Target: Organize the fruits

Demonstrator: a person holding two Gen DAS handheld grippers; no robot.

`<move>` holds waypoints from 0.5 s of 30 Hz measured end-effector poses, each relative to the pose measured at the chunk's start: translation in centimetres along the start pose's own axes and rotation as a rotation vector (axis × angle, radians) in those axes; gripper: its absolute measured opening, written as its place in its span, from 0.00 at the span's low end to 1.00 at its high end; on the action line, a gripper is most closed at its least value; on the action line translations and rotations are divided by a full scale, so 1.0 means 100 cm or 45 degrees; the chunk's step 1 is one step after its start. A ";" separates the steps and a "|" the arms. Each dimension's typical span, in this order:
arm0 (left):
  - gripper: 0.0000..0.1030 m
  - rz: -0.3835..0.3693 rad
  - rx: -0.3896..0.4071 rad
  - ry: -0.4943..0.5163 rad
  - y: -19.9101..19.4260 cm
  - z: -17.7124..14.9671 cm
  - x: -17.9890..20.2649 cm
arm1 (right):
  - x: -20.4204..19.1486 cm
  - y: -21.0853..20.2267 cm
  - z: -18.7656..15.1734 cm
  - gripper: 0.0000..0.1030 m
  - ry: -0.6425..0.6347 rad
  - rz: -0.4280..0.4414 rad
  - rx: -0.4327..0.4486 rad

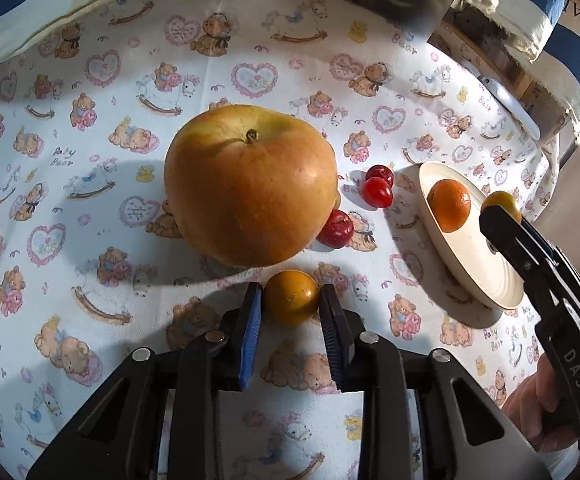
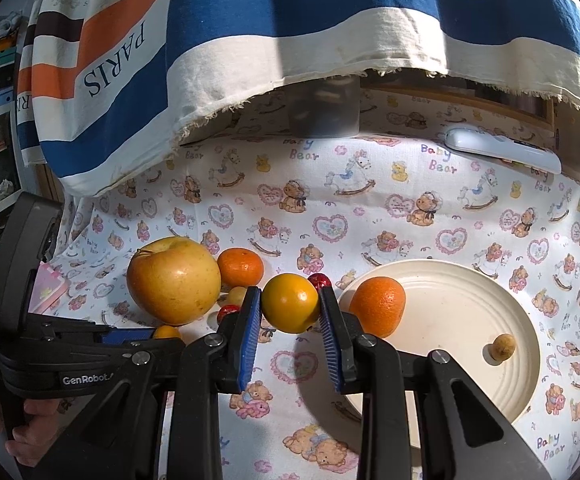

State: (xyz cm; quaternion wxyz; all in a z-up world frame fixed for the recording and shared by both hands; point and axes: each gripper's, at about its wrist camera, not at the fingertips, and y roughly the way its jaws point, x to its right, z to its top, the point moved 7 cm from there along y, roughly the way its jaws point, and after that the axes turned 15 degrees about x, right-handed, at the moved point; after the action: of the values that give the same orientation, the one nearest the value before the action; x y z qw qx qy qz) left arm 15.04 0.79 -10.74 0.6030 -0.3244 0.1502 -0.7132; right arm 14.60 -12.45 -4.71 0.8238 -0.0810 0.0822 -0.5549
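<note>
In the left wrist view my left gripper (image 1: 292, 292) is shut on a small yellow fruit (image 1: 290, 304) that rests on the bear-print cloth, just in front of a big yellow apple (image 1: 249, 184). Red cherries (image 1: 378, 186) lie to the apple's right. A cream plate (image 1: 486, 280) holds a tangerine (image 1: 449, 206). My right gripper (image 2: 290, 296) is shut on a second yellow fruit (image 2: 290, 304), held above the cloth left of the plate (image 2: 470, 292). On that plate sit the tangerine (image 2: 378, 306) and a small brownish fruit (image 2: 502, 346). A second tangerine (image 2: 241, 266) lies behind the apple (image 2: 173, 280).
A striped cloth (image 2: 290, 20) hangs over the back of the table. A white remote-like object (image 2: 502, 150) lies at the back right, and a pink item (image 2: 49, 288) sits at the left edge. A person's hand (image 1: 530, 408) holds the right gripper's handle.
</note>
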 end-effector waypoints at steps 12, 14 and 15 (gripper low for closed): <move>0.27 -0.021 0.422 0.223 -0.063 0.027 0.028 | 0.007 -0.011 0.010 0.29 -0.007 -0.091 0.094; 0.27 -0.016 0.491 0.238 -0.074 0.032 0.030 | 0.006 -0.013 0.014 0.29 -0.014 -0.092 0.111; 0.27 -0.015 0.516 0.238 -0.079 0.034 0.030 | 0.006 -0.015 0.017 0.29 -0.010 -0.085 0.119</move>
State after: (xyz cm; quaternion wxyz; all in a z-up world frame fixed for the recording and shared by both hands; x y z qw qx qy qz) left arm 11.00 0.31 -2.61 0.6352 -0.1298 0.0571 -0.7593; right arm 13.82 -13.50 -2.75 0.8080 -0.0471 0.0503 -0.5851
